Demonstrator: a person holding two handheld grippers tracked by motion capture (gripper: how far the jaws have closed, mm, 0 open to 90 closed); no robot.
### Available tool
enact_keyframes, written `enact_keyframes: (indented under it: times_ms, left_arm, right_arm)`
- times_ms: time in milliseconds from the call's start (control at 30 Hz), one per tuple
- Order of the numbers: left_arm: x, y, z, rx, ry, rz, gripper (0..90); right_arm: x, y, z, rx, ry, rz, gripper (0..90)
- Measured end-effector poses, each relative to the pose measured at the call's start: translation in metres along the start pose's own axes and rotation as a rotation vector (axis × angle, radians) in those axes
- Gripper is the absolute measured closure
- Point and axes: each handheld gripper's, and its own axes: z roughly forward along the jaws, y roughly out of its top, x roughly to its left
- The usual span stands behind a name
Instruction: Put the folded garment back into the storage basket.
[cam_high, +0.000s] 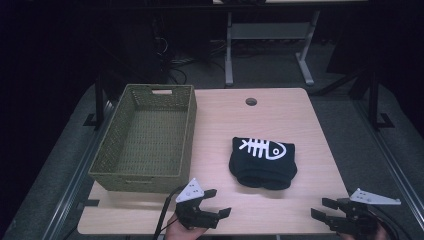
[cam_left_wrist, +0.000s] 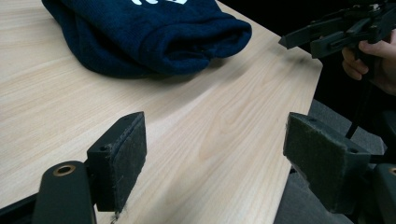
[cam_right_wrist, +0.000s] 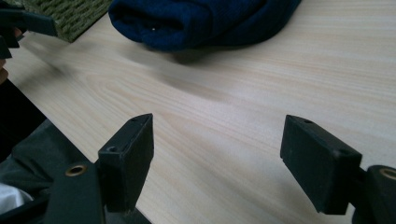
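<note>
Currently, far left of the bench (cam_high: 215, 107), high view: an olive woven basket (cam_high: 145, 137) sits along the left edge, its long side running away from the person, with a handle slot in the far end wall. Its interior shows nothing but weave.

Near edge, left of centre: left gripper (cam_high: 216, 202), held in a hand (cam_high: 185, 233) coming in from the bottom, grey three-cornered plate on top. Fingers (cam_left_wrist: 122, 158) apart, nothing between them; in the left gripper view, bare wood lies in the gap.

Centre-right of the bench: folded dark navy garment (cam_high: 263, 162) with a white fish-skeleton print facing up, lying flat on the wood, well apart from the basket and beyond both grippers. In the left gripper view the rolled edge of the garment (cam_left_wrist: 149, 35) lies ahead; in the right gripper view it is also ahead (cam_right_wrist: 201, 21), with a corner of the basket (cam_right_wrist: 70, 14) at upper left.

Near edge, far right: right gripper (cam_high: 322, 210), pointing left across the bench corner. Fingers (cam_right_wrist: 128, 161) apart, with bare bench surface in the gap.
</note>
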Motion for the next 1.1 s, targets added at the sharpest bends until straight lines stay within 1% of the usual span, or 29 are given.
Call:
enact_keyframes:
  times_ms: [33,67,100,133,167,200,233,267,300,333,367,400,433,500,533,600,667,800,933,1000,1067,1100]
  left_arm:
    - [0.0,0.001,0.002,-0.001,0.0,-0.002,21.2]
    - [0.0,0.003,0.003,0.0,0.007,0.009,21.2]
    - [0.001,0.005,0.004,0.002,0.006,0.007,21.2]
    - [0.002,0.007,0.006,-0.001,-0.004,-0.001,21.2]
    - [0.003,0.009,0.006,-0.001,-0.006,0.001,21.2]
    - [0.004,0.011,0.008,0.002,0.003,0.007,21.2]
    - [0.005,0.012,0.01,0.005,0.001,0.002,21.2]
    - [0.007,0.014,0.012,0.01,-0.006,-0.006,21.1]
    - [0.008,0.016,0.014,0.01,-0.003,-0.006,21.1]
    - [0.008,0.018,0.016,0.007,0.002,-0.003,21.0]
    - [0.009,0.02,0.018,0.007,0.002,-0.004,21.0]
    - [0.01,0.023,0.021,0.004,-0.003,-0.012,21.1]
    - [0.01,0.024,0.022,0.003,-0.002,-0.008,21.1]
    - [0.011,0.028,0.027,0.004,0.003,-0.002,21.1]
    - [0.012,0.03,0.029,0.007,0.003,0.001,21.1]
    - [0.014,0.033,0.032,0.005,0.008,-0.001,21.1]
    - [0.016,0.035,0.035,0.006,0.01,-0.002,21.1]
    - [0.023,0.039,0.041,0.015,-0.005,-0.03,21.1]
    - [0.029,0.044,0.048,0.02,0.007,-0.036,21.0]
    - [0.033,0.048,0.053,0.024,0.015,-0.047,20.9]
    - [0.036,0.051,0.056,0.024,0.019,-0.064,20.9]
    - [0.038,0.053,0.058,0.022,0.026,-0.066,20.9]
  right_arm:
    - [-0.001,0.002,0.0,-0.009,0.001,0.001,24.9]
    - [-0.001,0.003,0.0,-0.01,0.001,0.007,24.6]
    - [-0.001,0.005,0.0,-0.013,-0.001,0.005,24.3]
    - [-0.002,0.008,0.0,-0.02,0.0,0.007,24.2]
    - [-0.002,0.008,0.0,-0.02,0.0,0.007,24.2]
    - [-0.002,0.01,0.0,-0.023,0.008,0.01,24.2]
    - [-0.002,0.014,0.0,-0.018,0.011,0.012,23.7]
    - [-0.001,0.02,0.002,-0.014,-0.008,-0.007,22.8]
    - [-0.001,0.02,0.002,-0.014,-0.008,-0.007,22.8]
    - [-0.001,0.026,0.003,-0.008,-0.002,-0.006,21.5]
    - [-0.001,0.026,0.003,-0.008,-0.002,-0.006,21.5]
    - [-0.001,0.031,0.006,-0.003,-0.011,-0.018,20.7]
    - [-0.001,0.031,0.006,-0.003,-0.011,-0.018,20.7]
    - [-0.001,0.036,0.009,0.003,0.0,-0.014,20.2]
    - [-0.001,0.038,0.011,0.006,0.0,-0.021,19.6]
    - [-0.003,0.042,0.015,0.028,0.019,-0.011,19.5]
    - [-0.003,0.047,0.022,0.037,0.023,-0.012,19.2]
    - [-0.004,0.052,0.027,0.049,0.027,-0.003,18.4]
    - [-0.005,0.06,0.032,0.06,0.032,-0.004,17.5]
    - [-0.006,0.064,0.034,0.061,0.041,-0.003,17.1]
    - [-0.007,0.068,0.036,0.061,0.037,0.0,17.0]
    - [-0.008,0.069,0.037,0.061,0.04,0.005,17.0]
